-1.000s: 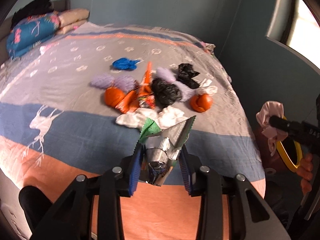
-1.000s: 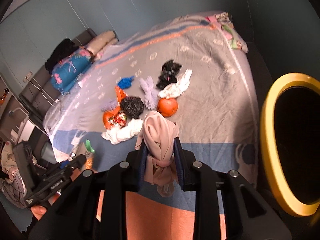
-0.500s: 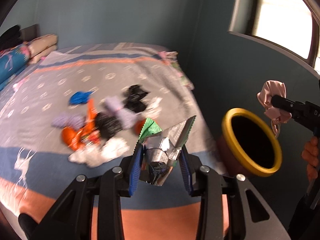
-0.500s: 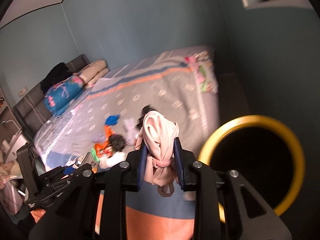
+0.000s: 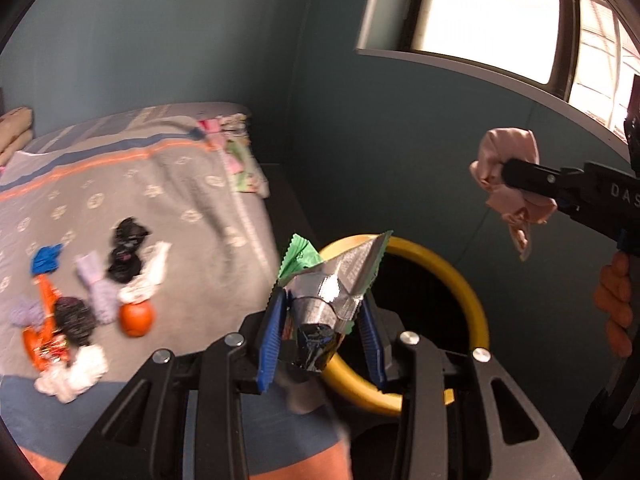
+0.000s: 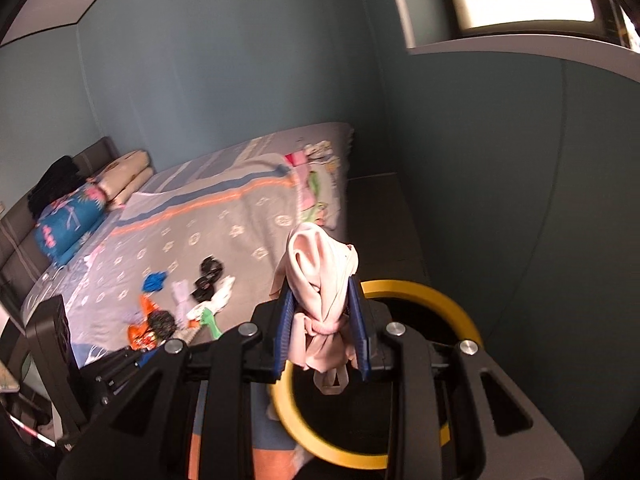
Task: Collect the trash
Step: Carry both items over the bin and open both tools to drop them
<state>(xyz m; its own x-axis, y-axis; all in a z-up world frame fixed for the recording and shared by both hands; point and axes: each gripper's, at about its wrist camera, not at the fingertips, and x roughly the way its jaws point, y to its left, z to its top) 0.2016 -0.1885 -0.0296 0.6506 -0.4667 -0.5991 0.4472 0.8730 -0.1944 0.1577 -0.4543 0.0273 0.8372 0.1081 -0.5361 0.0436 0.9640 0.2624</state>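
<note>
My left gripper [image 5: 322,308] is shut on a crumpled silver foil wrapper [image 5: 336,284] with a green wrapper [image 5: 298,258] behind it, held over the near rim of a yellow-rimmed dark bin [image 5: 474,308]. My right gripper [image 6: 320,316] is shut on a knotted pink cloth [image 6: 320,276], above the same bin [image 6: 460,312]. In the left wrist view the right gripper [image 5: 506,172] with the pink cloth [image 5: 508,164] hangs high at the right. Loose trash lies on the bed: an orange ball [image 5: 136,318], black bags [image 5: 126,248], white tissue [image 5: 72,376], a blue scrap [image 5: 46,260].
The bed [image 5: 180,184] with a grey, blue and orange cover fills the left. Pillows [image 6: 128,176] and folded bedding [image 6: 68,220] lie at its head. A teal wall and a window sill [image 5: 460,68] stand behind the bin. A person's hand [image 5: 616,308] grips the right tool.
Both grippers swung right, away from the bed, and rose, each still holding its item. The bin came from the right edge to under the fingers in both views.
</note>
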